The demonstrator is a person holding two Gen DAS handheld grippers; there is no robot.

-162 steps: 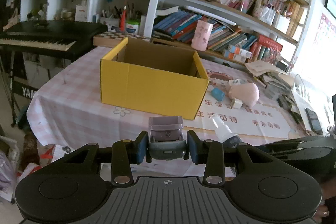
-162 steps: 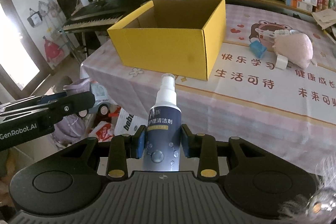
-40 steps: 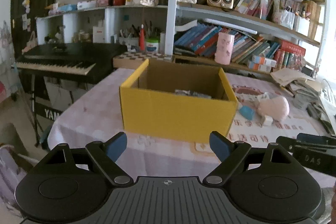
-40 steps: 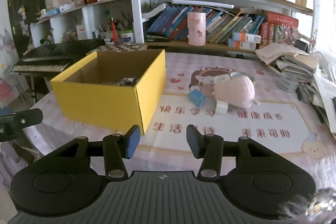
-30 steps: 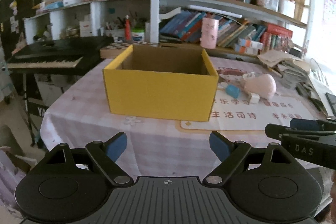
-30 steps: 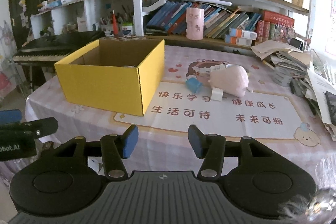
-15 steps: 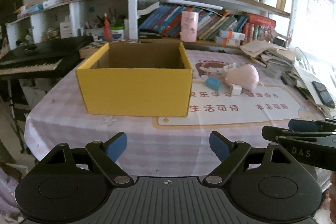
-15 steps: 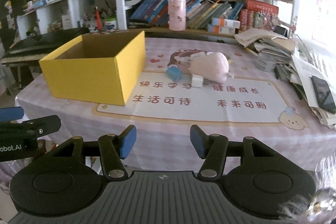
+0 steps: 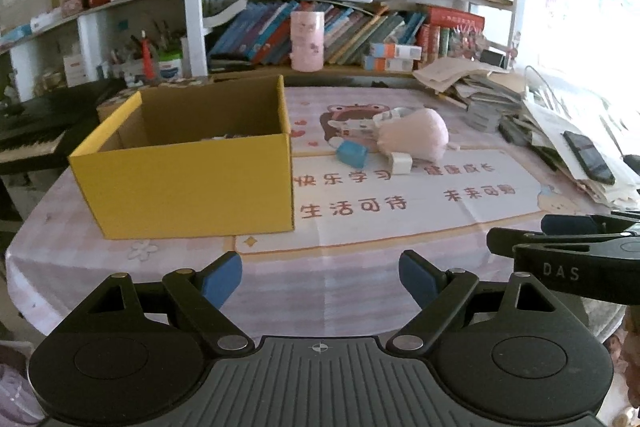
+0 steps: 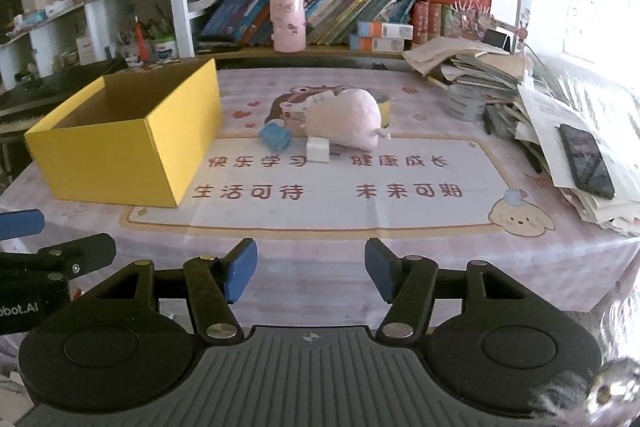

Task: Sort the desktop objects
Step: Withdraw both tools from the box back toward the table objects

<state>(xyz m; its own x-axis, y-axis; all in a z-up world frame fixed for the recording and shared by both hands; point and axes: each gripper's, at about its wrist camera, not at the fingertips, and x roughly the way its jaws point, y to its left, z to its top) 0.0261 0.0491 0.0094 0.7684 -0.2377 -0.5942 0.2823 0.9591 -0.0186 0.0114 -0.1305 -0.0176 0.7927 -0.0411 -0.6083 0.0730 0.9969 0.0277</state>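
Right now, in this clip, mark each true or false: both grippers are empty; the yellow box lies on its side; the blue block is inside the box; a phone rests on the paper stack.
1. Both grippers are empty: true. The left gripper and right gripper are open, nothing between the fingers.
2. The yellow box lies on its side: false. It stands upright, top open.
3. The blue block is inside the box: false. It lies on the mat beside the pink plush.
4. A phone rests on the paper stack: true.
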